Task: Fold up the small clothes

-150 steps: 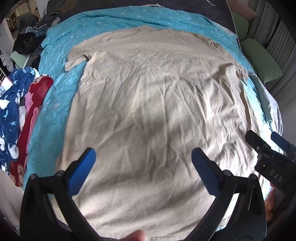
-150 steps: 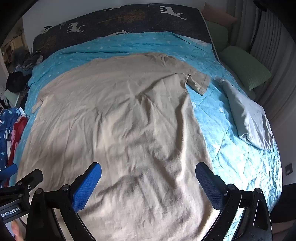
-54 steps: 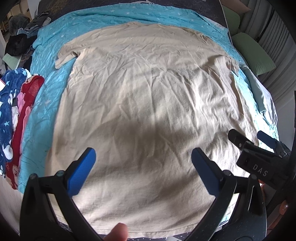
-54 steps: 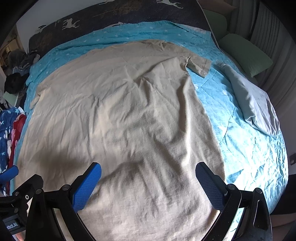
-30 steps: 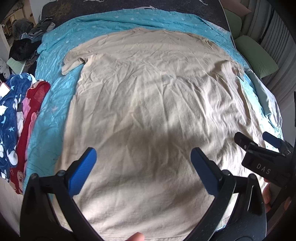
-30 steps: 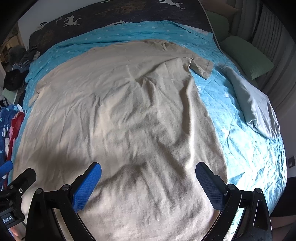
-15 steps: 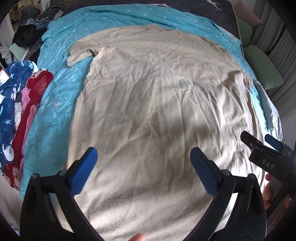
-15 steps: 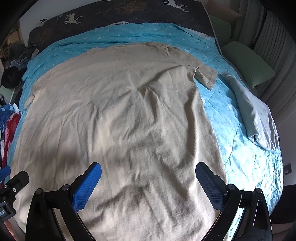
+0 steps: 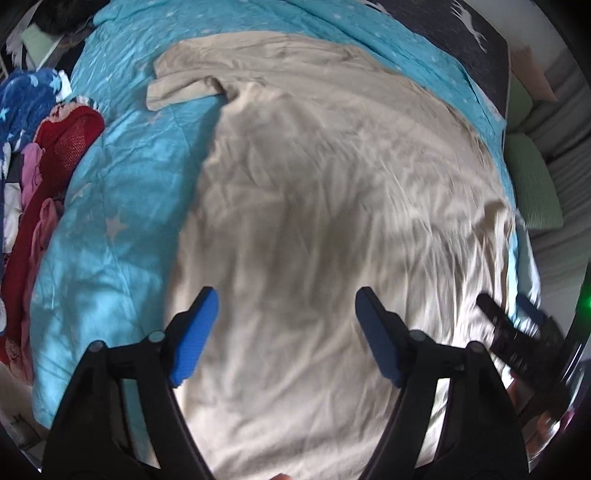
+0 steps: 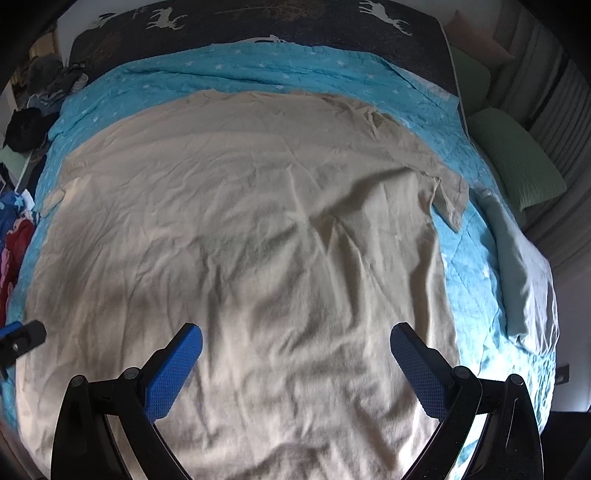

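Observation:
A beige short-sleeved shirt (image 9: pixel 314 192) (image 10: pixel 258 229) lies spread flat on the turquoise star-print bedspread (image 9: pixel 110 206) (image 10: pixel 469 258), hem nearest me, sleeves out to both sides. My left gripper (image 9: pixel 286 295) hovers over the shirt's lower left part. Its jaws are closing, nothing is between them, and the pads do not touch cloth. My right gripper (image 10: pixel 295 339) hangs wide open above the lower middle of the shirt, holding nothing. Each gripper shows at the edge of the other's view.
A pile of red, pink and blue clothes (image 9: pixel 40 155) lies along the left edge of the bed. A folded pale grey cloth (image 10: pixel 524 266) and green pillows (image 10: pixel 517 158) sit at the right. A dark deer-print blanket (image 10: pixel 258 26) covers the far end.
The left gripper has slid left over the shirt and rolled, so more bedspread shows beside it, and its jaws have narrowed. The right gripper has drifted sideways and stays open.

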### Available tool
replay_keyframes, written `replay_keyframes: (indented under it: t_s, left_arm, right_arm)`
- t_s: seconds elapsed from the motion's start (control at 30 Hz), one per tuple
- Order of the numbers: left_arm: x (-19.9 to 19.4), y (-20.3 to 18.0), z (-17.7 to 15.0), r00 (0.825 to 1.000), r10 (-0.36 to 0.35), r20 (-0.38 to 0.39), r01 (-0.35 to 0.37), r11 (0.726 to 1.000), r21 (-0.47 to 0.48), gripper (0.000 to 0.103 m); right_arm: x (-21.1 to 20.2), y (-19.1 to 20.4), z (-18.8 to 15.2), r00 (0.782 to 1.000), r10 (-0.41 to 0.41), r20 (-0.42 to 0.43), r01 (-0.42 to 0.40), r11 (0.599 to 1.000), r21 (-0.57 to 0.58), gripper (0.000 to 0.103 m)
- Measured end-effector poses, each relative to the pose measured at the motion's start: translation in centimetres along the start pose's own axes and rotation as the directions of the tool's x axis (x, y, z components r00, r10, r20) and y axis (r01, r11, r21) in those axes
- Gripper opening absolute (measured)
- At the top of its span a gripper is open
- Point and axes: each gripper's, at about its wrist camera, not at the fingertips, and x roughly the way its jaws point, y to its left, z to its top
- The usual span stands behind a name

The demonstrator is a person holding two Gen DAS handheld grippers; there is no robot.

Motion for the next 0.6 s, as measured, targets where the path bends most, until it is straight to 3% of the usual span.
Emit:
replay_keyframes:
  t_s: [0.17,0.23,0.37,0.5,0.6]
  left_arm:
    - [0.9,5.5,4.3,0.999,-0.030,0.023,0.034,0.978,-0.205,0.075]
    - [1.5,7.0,5.4,0.998,-0.055,0.027,0.060,0.963,-0.261,0.069]
    - [3.4,9.0,7.7,0.996,-0.086,0.016,0.086,0.924,-0.372,0.066]
    - [5.2,9.9,9.5,0.984,-0.180,0.016,0.167,0.871,-0.461,0.064]
    - [5.7,10.5,10.6,0.977,-0.211,0.039,0.201,0.840,-0.504,0.064]
  right_arm:
    - [1.1,2.2,1.6,0.999,0.040,-0.021,-0.041,0.998,-0.056,0.103]
    - [1.8,3.1,2.4,0.999,0.024,-0.021,-0.026,0.996,-0.084,0.103]
    - [2.8,5.6,5.2,0.998,0.063,-0.017,-0.065,0.987,-0.149,0.103]
    - [3.5,8.2,8.0,0.998,0.069,0.010,-0.066,0.979,-0.195,0.103]
    - [3.8,10.2,10.0,0.993,0.112,0.031,-0.101,0.962,-0.254,0.102]
